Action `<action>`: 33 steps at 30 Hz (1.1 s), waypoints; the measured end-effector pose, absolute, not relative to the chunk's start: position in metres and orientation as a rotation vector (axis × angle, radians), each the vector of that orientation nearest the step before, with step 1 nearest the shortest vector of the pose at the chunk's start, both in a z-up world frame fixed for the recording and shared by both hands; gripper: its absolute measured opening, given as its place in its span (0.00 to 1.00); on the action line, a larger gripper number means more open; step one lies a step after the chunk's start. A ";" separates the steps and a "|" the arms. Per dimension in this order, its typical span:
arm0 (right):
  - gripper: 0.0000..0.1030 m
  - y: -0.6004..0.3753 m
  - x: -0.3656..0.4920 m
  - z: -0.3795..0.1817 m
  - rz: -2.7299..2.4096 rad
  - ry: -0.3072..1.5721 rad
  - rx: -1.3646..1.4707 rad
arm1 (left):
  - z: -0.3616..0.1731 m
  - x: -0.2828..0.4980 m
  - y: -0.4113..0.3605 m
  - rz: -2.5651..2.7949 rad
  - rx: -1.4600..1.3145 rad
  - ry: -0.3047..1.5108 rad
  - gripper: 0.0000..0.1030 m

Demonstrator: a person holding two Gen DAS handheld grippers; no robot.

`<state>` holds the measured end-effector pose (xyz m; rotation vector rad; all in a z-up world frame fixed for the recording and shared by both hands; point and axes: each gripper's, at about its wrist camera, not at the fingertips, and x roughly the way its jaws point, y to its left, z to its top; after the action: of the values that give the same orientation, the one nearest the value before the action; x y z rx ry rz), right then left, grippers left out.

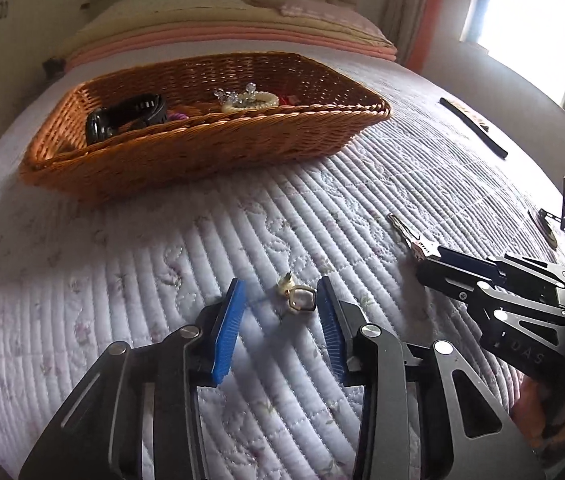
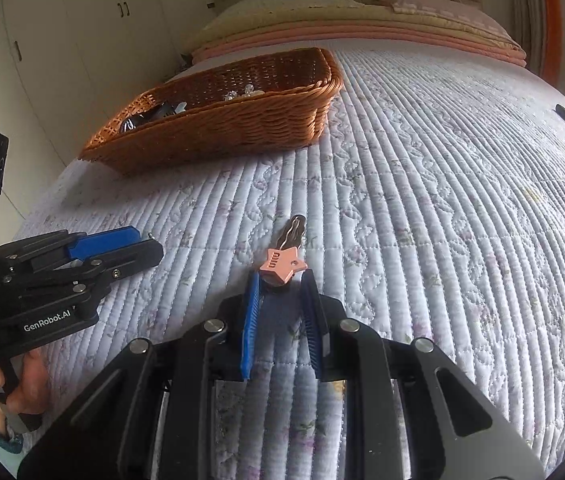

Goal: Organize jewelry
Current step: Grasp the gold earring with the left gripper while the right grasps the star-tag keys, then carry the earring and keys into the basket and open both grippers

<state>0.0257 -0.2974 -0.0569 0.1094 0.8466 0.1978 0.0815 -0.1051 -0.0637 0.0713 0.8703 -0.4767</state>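
A brown wicker basket (image 1: pixel 202 148) stands on the quilted bed and holds a black watch (image 1: pixel 122 118), a pearl bracelet (image 1: pixel 248 101) and other small pieces. My left gripper (image 1: pixel 280 294) is open, low over the quilt, with a small gold earring with a pale stone (image 1: pixel 298 298) lying between its blue fingers (image 1: pixel 230 320). My right gripper (image 2: pixel 280 280) is open, its fingertips on either side of a pink star hair clip (image 2: pixel 282 264) that lies on the quilt. The basket also shows in the right wrist view (image 2: pixel 222 128).
A long black strap-like item (image 1: pixel 474 126) lies at the far right of the bed, and another small dark piece (image 1: pixel 546 224) lies near the right edge. Folded pillows and blankets (image 1: pixel 226 28) are stacked at the head. White wardrobes (image 2: pixel 62 40) stand to the left.
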 end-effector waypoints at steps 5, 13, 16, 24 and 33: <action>0.18 -0.293 0.025 -0.057 0.180 0.842 0.082 | -0.066 0.076 -0.124 -0.418 0.178 0.859 0.35; 0.12 -0.288 0.022 -0.055 0.186 0.821 0.054 | -0.064 0.071 -0.109 -0.438 0.123 0.840 0.15; 0.11 -0.286 0.021 -0.054 0.195 0.816 0.050 | -0.064 0.070 -0.108 -0.442 0.113 0.835 0.15; 0.11 -0.290 0.013 -0.046 0.227 0.763 0.085 | -0.053 0.060 -0.094 -0.468 0.036 0.756 0.15; 0.11 -0.286 -0.004 -0.016 0.244 0.648 0.080 | -0.013 0.039 -0.084 -0.483 0.000 0.612 0.15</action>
<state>-0.0036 -0.2859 -0.0160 0.0804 0.6478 0.2440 0.0387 -0.0836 -0.0135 -0.0003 0.6118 -0.4827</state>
